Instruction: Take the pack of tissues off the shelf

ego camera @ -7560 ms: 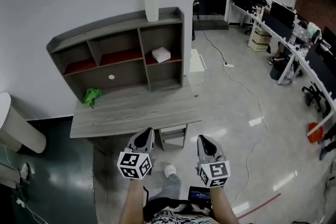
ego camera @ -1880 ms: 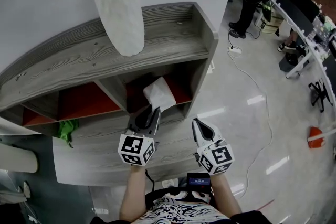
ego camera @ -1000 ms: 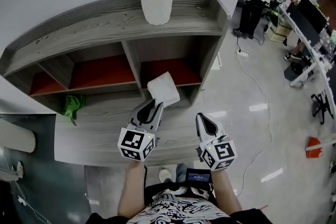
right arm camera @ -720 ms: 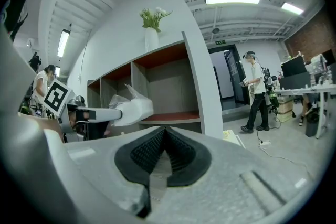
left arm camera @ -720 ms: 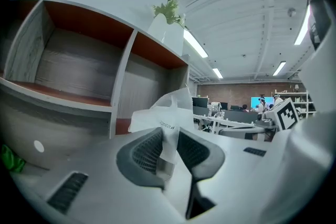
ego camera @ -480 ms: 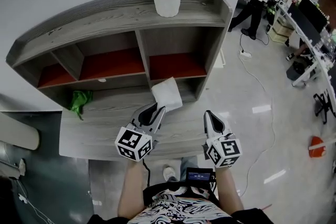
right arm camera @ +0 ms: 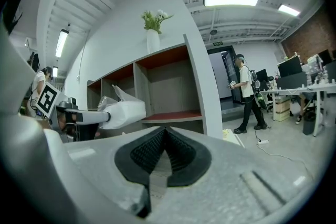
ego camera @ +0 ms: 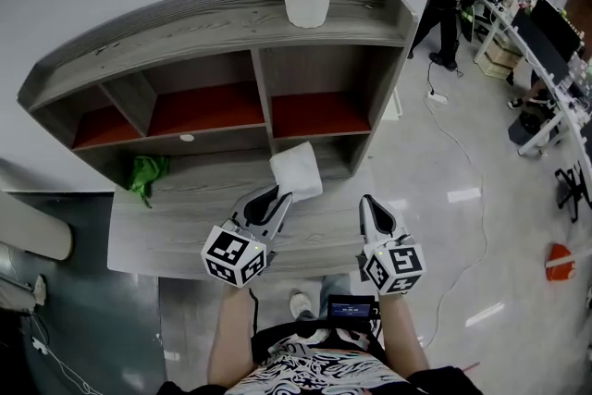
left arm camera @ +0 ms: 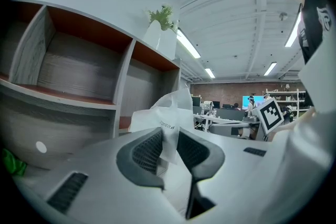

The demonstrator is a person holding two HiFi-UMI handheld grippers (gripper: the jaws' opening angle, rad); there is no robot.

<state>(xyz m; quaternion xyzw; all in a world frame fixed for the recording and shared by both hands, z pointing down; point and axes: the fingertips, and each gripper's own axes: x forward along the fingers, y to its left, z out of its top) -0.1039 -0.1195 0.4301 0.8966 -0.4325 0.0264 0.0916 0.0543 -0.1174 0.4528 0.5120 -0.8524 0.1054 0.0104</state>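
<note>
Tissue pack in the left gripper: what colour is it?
White pack; head view shows it best.

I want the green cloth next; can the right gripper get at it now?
Probably not directly: the green cloth lies at the desk's left end, past the left gripper holding the pack of tissues.

The left forearm (ego camera: 233, 333) and right forearm (ego camera: 399, 338) reach forward from the body, side by side and bare. The left gripper (ego camera: 277, 196) points ahead and slightly toward the right one, its fingers (left arm camera: 147, 150) pinched on a fold of the pack (ego camera: 297, 171). The right gripper (ego camera: 372, 203) points straight ahead, roughly level, its fingers (right arm camera: 149, 152) pressed together with nothing between them.
</note>
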